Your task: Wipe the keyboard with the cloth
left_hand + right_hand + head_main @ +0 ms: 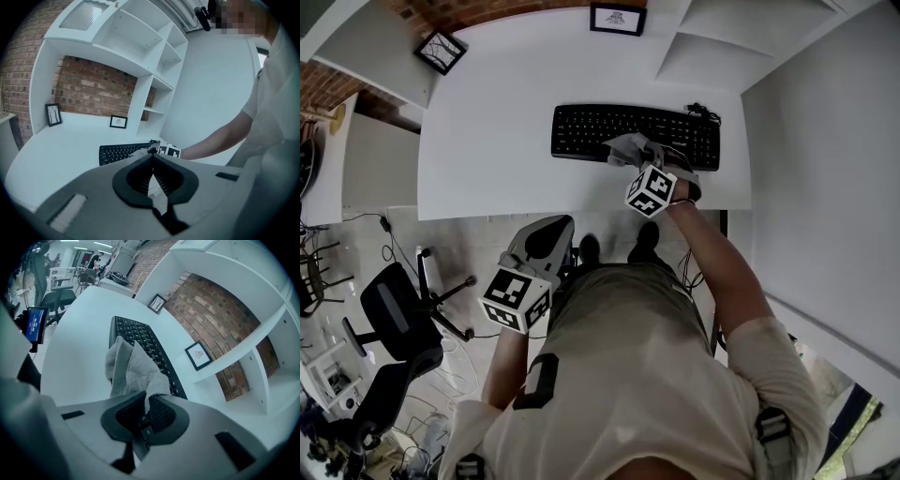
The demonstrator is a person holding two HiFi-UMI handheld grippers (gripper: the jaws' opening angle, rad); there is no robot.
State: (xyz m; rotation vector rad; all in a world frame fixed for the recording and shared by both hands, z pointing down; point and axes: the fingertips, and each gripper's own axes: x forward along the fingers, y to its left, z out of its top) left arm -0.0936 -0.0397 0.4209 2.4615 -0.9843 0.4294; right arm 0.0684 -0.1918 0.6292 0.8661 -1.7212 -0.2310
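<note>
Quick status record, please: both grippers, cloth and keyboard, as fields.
right hand-held gripper: shut on cloth
left hand-held gripper: shut, empty, short of the desk, near the person's body
keyboard: black, flat on desk
cloth position: grey, over keyboard's near edge, right of middle
contact: cannot tell whether cloth presses the keys
</note>
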